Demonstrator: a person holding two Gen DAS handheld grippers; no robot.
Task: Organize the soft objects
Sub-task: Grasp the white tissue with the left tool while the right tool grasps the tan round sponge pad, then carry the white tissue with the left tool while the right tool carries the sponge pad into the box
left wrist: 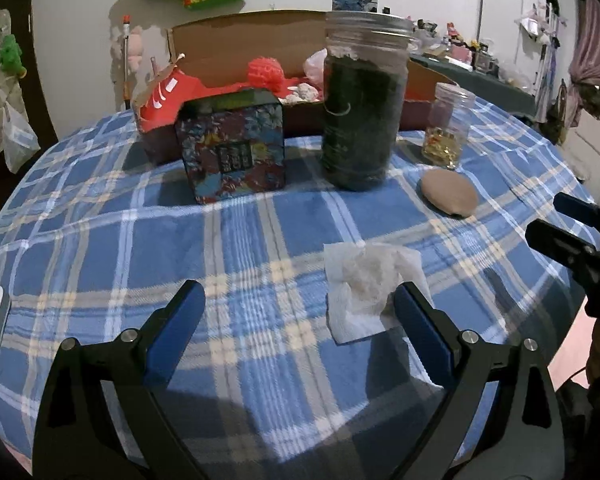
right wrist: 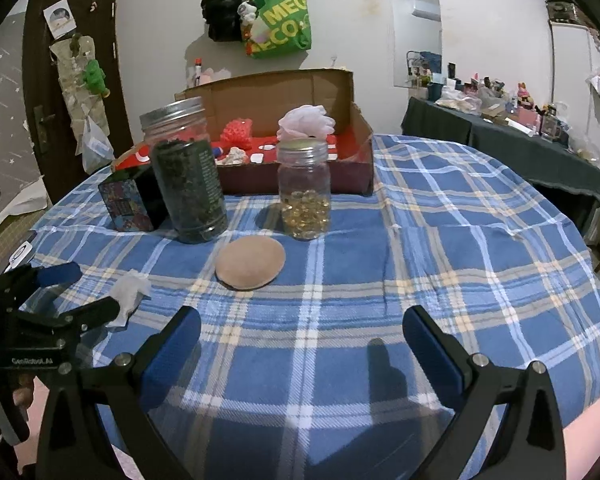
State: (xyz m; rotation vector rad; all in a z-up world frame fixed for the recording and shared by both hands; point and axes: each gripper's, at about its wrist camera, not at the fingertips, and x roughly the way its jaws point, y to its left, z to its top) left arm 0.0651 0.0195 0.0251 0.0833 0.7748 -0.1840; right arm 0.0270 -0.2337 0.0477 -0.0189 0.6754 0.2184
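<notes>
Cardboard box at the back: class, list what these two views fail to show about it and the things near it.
- Cardboard box floor, left wrist view: hidden by patterned tin and tall jar.
- Tin's label: too blurred.
- Pink puff base, right wrist view: behind small jar.

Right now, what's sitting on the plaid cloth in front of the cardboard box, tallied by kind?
Clear plastic jars: 2, a tall one with dark contents and a small one with golden beads
Patterned square tin: 1
Tan round soft pad: 1
Crumpled white tissue: 1
Total: 5
</notes>
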